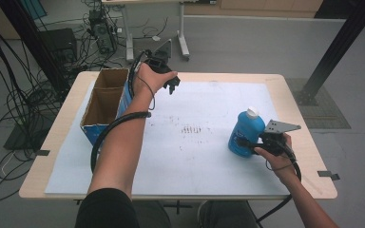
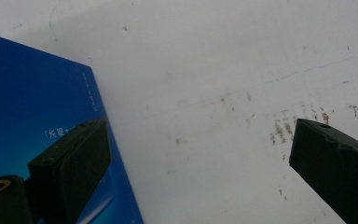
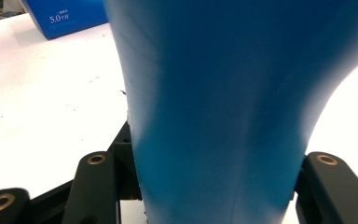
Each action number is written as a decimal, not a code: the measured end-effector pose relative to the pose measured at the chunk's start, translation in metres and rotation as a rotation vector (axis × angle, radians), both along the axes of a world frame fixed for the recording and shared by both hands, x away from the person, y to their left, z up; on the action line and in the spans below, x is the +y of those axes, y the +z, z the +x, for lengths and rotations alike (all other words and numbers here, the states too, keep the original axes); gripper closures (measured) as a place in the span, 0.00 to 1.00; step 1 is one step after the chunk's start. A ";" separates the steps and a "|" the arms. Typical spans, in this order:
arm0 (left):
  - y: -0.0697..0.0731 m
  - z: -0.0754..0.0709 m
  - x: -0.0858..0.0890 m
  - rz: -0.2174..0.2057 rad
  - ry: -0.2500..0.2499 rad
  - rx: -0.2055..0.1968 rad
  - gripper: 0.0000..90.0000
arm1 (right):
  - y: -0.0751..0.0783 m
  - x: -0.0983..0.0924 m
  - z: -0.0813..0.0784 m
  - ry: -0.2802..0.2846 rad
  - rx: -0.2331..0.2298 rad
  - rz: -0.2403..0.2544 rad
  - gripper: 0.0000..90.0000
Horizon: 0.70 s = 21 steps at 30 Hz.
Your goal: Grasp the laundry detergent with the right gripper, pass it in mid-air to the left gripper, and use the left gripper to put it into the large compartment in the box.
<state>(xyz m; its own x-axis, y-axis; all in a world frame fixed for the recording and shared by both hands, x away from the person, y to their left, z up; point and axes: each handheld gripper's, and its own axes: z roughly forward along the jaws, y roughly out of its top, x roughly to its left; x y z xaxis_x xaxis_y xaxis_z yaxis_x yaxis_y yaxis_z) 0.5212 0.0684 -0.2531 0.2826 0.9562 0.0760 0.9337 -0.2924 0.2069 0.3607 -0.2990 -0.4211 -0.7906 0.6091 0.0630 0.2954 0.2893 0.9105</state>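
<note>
**Right gripper clamps the blue bottle; box waits across the table**

Right gripper (image 1: 253, 144) has its jaws closed on the lower body of the blue bottle (image 1: 245, 132), which stands upright with its white cap (image 1: 252, 112) on top; in the right gripper view the bottle (image 3: 214, 112) sits squeezed between the two jaws. Judging by this, the grasp is made and the carry has not begun. The likely next move is to lift the bottle off the table (image 1: 285, 85) and take it to the cardboard box (image 1: 105, 97), which stands well apart from the bottle at the table's far left. That calls for a firm hold, since the bottle's wall looks smooth.

Beyond the bottle, just beside the box, the left gripper (image 1: 172, 86) hovers with its jaws spread wide and nothing between them; the left gripper view shows the box's blue side (image 2: 32, 107) next to the stained white sheet (image 2: 205, 93).

Whether the box's two compartments hold anything is hard to make out. The bottle's label cannot be read.
</note>
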 end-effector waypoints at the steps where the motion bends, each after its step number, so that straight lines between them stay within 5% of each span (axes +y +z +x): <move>1: 0.001 0.000 0.001 0.001 -0.002 0.000 0.07 | 0.000 0.000 0.000 -0.001 0.002 -0.001 0.50; 21: 0.023 -0.008 0.006 0.020 -0.089 -0.006 0.07 | 0.024 0.005 0.009 0.006 0.021 -0.013 0.49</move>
<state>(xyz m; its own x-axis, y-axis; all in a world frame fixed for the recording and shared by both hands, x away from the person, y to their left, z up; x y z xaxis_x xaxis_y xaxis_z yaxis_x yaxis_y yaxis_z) 0.5135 0.0742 -0.2305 0.3660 0.9255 0.0971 0.9025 -0.3785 0.2055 0.3698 -0.2939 -0.3969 -0.7925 0.6056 0.0720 0.3132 0.3029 0.9001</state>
